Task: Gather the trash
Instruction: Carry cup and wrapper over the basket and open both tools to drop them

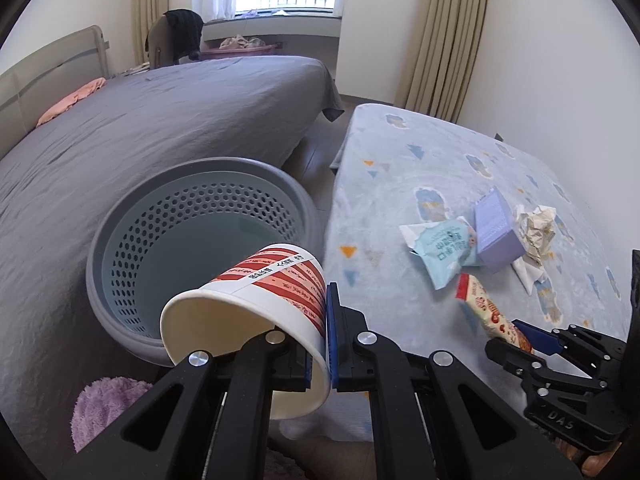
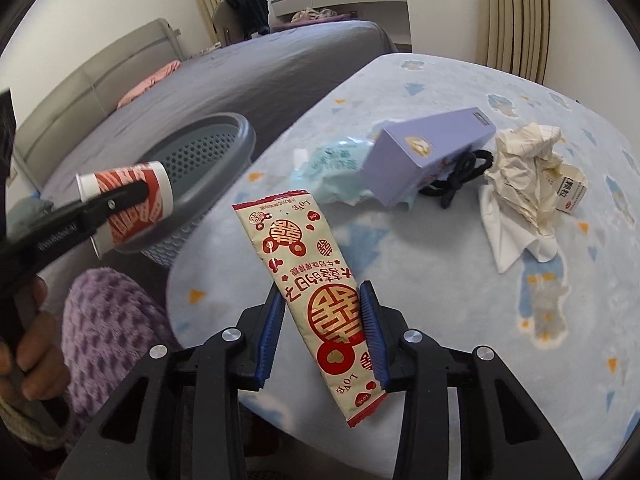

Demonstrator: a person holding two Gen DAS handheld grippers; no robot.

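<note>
Sitting between the bed (image 1: 160,120) and the blanket-covered bench (image 1: 440,152), the grey perforated basket (image 1: 200,216) looks empty inside, while the left tool (image 1: 318,356) clamps the rim of a red-striped paper cup (image 1: 256,300) tilted just above it. The right tool (image 2: 322,336) pinches a red-and-cream wrapper (image 2: 304,280) over the bench. Only the right view reveals a black cord (image 2: 460,176) and small carton (image 2: 572,192) behind the purple box (image 2: 432,152) and crumpled paper (image 2: 528,160).

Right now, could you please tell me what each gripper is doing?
Left gripper: closed on the red-striped paper cup.
Right gripper: closed on the cream-and-red snack wrapper.
</note>
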